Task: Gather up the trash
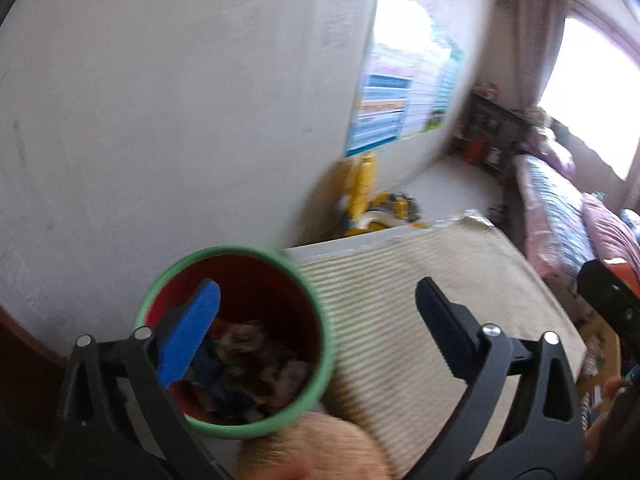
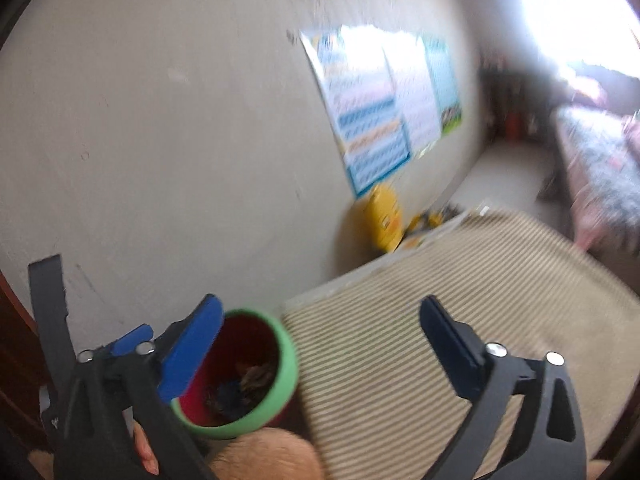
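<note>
- Red bin point(image 1: 256, 300) with a green rim sits on the floor by the wall, left of the striped rug point(image 1: 420, 320).
- Inside it: a blurred heap of trash point(image 1: 256, 364), blue and brownish bits, too smeared to name.
- Left gripper point(image 1: 316, 312) spread wide, empty, its blue finger over the bin's mouth.
- Right gripper point(image 2: 320, 328) also spread wide, empty, beside the bin.

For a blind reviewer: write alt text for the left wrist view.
The open left gripper hangs over a red bin with a green rim, partly filled with trash, beside a white wall. A striped beige rug lies right of the bin.
</note>
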Motion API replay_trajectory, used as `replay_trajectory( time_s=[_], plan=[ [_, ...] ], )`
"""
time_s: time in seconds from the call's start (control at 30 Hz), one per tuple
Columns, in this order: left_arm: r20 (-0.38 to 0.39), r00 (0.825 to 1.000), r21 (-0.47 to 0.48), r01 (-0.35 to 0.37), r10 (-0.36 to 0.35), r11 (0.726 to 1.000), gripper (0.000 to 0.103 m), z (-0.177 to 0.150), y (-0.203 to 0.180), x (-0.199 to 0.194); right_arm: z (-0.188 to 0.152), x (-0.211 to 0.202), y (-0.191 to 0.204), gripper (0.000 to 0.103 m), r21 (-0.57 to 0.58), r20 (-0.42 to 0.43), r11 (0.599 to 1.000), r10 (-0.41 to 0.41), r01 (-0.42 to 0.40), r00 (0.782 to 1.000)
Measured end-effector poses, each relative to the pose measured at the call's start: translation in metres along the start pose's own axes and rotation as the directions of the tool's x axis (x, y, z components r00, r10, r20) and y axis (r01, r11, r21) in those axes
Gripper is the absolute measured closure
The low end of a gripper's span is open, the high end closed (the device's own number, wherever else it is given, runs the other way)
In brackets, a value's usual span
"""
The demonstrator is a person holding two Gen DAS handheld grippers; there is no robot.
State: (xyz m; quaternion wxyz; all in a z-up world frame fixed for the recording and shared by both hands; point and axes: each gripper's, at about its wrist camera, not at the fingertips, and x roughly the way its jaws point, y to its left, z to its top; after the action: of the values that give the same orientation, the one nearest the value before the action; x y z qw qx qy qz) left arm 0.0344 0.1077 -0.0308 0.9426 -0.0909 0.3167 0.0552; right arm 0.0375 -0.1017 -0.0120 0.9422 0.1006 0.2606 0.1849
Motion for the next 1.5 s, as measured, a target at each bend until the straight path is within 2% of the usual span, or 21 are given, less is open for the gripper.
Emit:
replay_trajectory(
  time_s=[0.13, 0.23, 0.37, 0.43, 0.57, 0.73, 1.03, 1.5],
  plan=[
    [0.056, 0.998, 0.065, 0.033, -0.037, 0.997, 0.006, 0.003, -0.036, -0.016, 0.002, -0.036, -0.009, 0.006, -0.011, 0.094, 1.000, 0.011, -0.010, 0.996],
    [0.101, 0.994, 0.132, 0.020, -0.034, 0.991, 0.006, 0.002, -0.063, -0.029, -0.003, -0.063, -0.018, 0.007, -0.005, 0.179, 1.000, 0.020, -0.019, 0.984],
    [0.118, 0.992, 0.194, 0.022, -0.045, 0.981, 0.005, -0.001, -0.087, -0.038, -0.004, -0.088, -0.028, 0.007, 0.000, 0.207, 0.998, -0.057, 0.058, 0.977],
    [0.117, 0.992, 0.201, 0.032, -0.056, 0.979, 0.006, -0.002, -0.096, -0.041, -0.007, -0.097, -0.039, 0.007, 0.045, 0.227, 0.994, -0.102, 0.095, 0.969],
    [0.131, 0.989, 0.224, 0.039, -0.069, 0.974, 0.005, -0.004, -0.108, -0.048, -0.008, -0.104, -0.058, 0.007, 0.111, 0.193, 0.986, -0.141, 0.121, 0.971],
    [0.121, 0.990, 0.234, 0.048, -0.078, 0.971, 0.005, -0.007, -0.118, -0.051, -0.009, -0.109, -0.067, 0.007, 0.124, 0.183, 0.978, -0.186, 0.165, 0.965],
    [0.104, 0.991, 0.261, 0.056, -0.086, 0.964, 0.005, -0.011, -0.127, -0.049, -0.012, -0.112, -0.075, 0.007, 0.145, 0.160, 0.975, -0.189, 0.167, 0.969],
    [0.067, 0.995, 0.247, 0.060, -0.078, 0.967, 0.005, -0.012, -0.122, -0.037, -0.014, -0.097, -0.083, 0.007, 0.158, 0.112, 0.972, -0.192, 0.173, 0.975]
  ],
)
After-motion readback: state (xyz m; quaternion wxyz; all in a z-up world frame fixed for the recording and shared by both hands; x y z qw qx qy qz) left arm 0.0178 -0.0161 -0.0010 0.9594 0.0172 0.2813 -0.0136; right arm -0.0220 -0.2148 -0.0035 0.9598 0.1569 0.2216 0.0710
